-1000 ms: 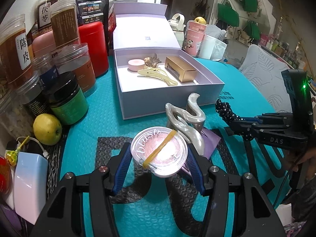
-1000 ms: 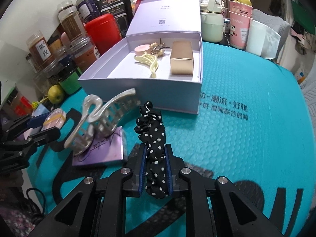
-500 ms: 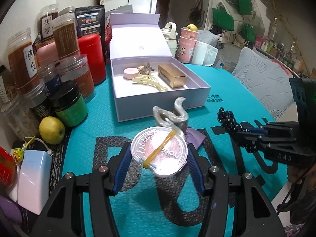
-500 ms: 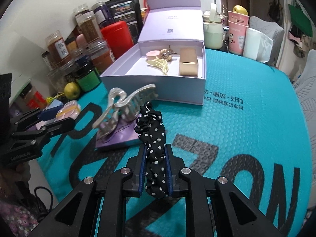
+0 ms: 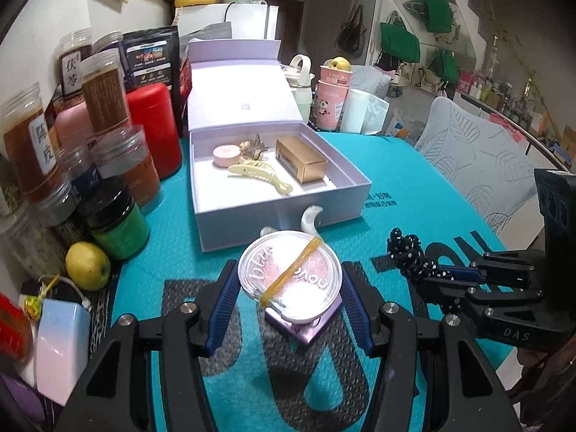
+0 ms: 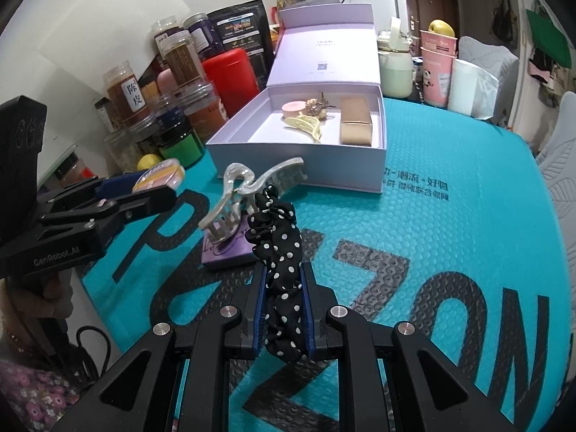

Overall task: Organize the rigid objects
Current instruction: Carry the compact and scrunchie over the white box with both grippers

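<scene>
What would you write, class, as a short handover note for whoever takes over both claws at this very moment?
Left claw: shut on the round clear blush compact with a yellow band, held above the mat.
Right claw: shut on the black white-dotted fabric scrunchie.
Open lilac cardboard box already holds the pink round tin, cream hair clip and gold carton.
Left: both held items, pearly claw clip, small purple box.
</scene>
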Available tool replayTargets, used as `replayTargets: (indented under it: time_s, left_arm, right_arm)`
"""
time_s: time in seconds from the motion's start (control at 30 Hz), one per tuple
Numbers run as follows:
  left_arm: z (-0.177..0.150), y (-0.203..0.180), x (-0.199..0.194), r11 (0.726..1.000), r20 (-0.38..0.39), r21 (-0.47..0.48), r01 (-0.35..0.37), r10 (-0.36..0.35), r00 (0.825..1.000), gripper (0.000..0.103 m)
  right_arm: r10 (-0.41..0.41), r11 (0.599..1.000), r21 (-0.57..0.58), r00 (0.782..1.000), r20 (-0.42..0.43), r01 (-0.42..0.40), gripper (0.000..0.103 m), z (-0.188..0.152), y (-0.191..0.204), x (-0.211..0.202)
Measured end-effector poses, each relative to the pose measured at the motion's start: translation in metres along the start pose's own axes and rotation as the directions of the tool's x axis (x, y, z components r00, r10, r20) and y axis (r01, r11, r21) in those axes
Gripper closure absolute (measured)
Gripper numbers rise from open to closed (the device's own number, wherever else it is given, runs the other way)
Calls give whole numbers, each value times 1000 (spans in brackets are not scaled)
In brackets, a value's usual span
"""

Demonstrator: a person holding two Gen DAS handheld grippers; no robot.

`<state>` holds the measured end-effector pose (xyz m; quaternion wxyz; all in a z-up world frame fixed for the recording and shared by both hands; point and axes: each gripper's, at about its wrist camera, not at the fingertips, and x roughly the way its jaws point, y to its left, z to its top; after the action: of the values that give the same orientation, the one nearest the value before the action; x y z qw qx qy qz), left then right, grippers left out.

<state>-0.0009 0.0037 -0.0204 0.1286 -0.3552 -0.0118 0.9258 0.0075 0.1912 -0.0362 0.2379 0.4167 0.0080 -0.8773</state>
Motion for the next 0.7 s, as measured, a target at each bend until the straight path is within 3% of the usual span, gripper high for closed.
replayTargets:
  time_s: [0.33,0.7]
  left_arm:
    - [25,0,8,1000,-9,6,0,0,1000,48]
    - [68,-3,2,997,52,67,-39,36,998,48]
  right_arm:
    - [9,1000,18,1000,6,-9,86,24,-12,1]
    - [22,999,-48,998,54,-20,86,62,-11,-6]
